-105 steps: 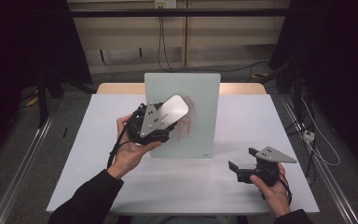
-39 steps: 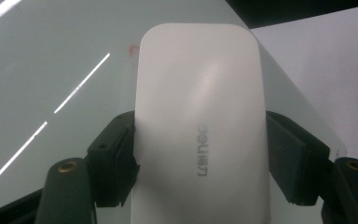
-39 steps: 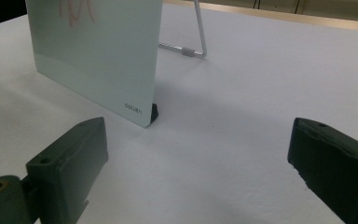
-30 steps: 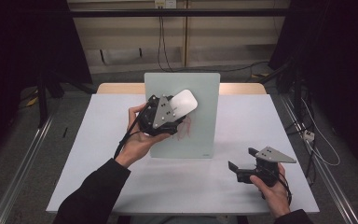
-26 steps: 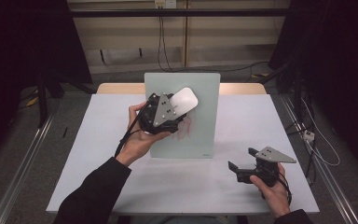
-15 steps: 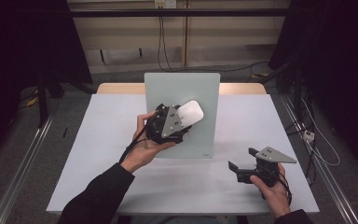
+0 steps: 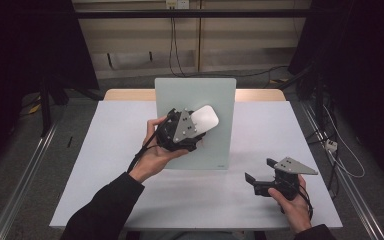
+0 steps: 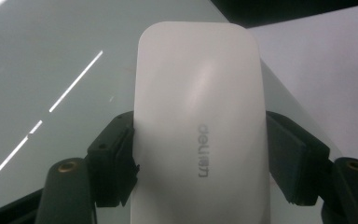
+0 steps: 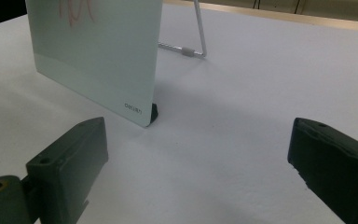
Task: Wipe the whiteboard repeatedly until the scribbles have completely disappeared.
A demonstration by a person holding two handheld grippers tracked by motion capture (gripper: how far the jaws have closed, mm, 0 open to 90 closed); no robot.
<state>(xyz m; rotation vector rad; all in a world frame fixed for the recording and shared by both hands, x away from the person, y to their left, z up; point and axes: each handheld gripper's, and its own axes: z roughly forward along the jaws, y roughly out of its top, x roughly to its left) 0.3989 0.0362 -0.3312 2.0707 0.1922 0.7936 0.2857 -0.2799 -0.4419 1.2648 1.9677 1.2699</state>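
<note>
Against glass board (image 7: 195, 100): white rounded eraser (image 8: 200, 130) w/ grey logo, left tongs (image 7: 192, 131) clenched round it.

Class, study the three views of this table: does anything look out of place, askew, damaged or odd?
Nothing looks damaged or spilled. The upright pale green glass board carries faint red scribbles near its top. The left gripper holds a white rounded eraser block at the board, as if to wipe them.

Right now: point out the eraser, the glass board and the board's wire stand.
eraser (image 8: 200, 135), left gripper view, on its white back.
glass board (image 7: 200, 92), high view, bare upper face.
wire stand (image 9: 200, 32), right gripper view, upright leg.
</note>
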